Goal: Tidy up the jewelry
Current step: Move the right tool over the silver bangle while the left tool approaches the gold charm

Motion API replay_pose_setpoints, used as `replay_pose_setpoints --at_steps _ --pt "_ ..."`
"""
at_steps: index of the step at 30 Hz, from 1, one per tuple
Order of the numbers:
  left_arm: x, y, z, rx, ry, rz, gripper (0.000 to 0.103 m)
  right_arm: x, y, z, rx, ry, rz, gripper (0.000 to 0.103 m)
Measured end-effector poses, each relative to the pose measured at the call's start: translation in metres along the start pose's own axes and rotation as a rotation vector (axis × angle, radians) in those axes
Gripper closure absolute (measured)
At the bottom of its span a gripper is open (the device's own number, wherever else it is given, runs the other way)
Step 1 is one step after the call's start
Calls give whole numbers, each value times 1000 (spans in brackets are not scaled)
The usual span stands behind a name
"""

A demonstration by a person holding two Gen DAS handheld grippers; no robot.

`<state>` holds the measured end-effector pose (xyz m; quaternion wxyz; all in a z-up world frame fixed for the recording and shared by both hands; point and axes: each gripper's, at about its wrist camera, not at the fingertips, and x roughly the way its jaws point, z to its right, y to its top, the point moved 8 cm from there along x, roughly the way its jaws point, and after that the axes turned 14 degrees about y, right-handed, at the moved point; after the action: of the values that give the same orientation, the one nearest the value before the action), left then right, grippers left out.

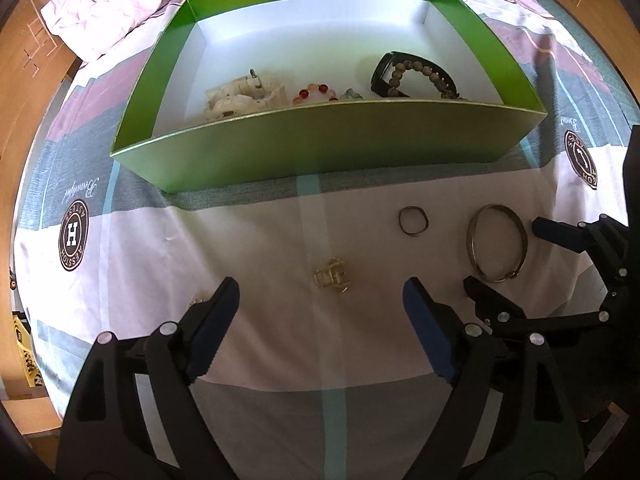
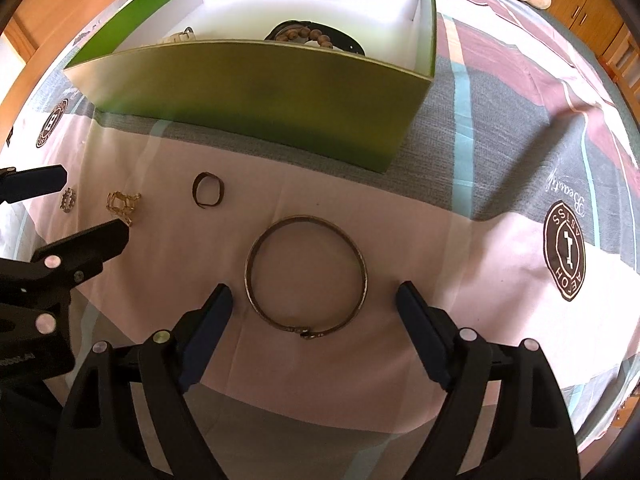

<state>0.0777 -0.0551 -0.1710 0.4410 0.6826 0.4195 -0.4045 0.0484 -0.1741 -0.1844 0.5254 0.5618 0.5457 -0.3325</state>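
Note:
A green box (image 1: 320, 140) (image 2: 248, 96) with a white inside holds a white bracelet (image 1: 240, 96), a red bead bracelet (image 1: 314, 94), a wooden bead bracelet (image 1: 420, 76) and a black band (image 1: 380, 72). On the bedsheet in front lie a gold clip piece (image 1: 332, 276) (image 2: 122, 204), a small dark ring (image 1: 413, 221) (image 2: 208, 190), a metal bangle (image 1: 497, 243) (image 2: 306, 276) and a small beaded ring (image 2: 68, 200). My left gripper (image 1: 320, 292) is open around the gold piece. My right gripper (image 2: 314, 296) (image 1: 504, 256) is open around the bangle.
The patterned bedsheet (image 1: 280, 360) (image 2: 500, 200) covers the surface. A crumpled white pillow or quilt (image 1: 120, 4) lies at the back left. Wooden furniture (image 1: 24, 80) (image 2: 592, 4) stands around the bed.

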Motion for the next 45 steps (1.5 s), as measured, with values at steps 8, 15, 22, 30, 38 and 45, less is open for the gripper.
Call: replay_pose_setpoints --at_steps 8,15,22,30,38,45 --pt "19 0 -16 -57 63 -59 18 0 0 0 1 3 1 18" --pt "23 3 -41 -166 67 -87 18 0 0 2 2 2 1 18" --pt "19 8 -20 -139 -15 -78 18 1 1 4 -1 -1 0 18" --pt "28 11 -2 -102 44 -62 19 2 1 7 -6 -9 4 18" --pt "33 11 13 -71 118 -42 24 3 3 5 -18 -19 19 16" --pt "31 11 11 -79 118 -38 24 7 2 -4 -23 -24 27 16"
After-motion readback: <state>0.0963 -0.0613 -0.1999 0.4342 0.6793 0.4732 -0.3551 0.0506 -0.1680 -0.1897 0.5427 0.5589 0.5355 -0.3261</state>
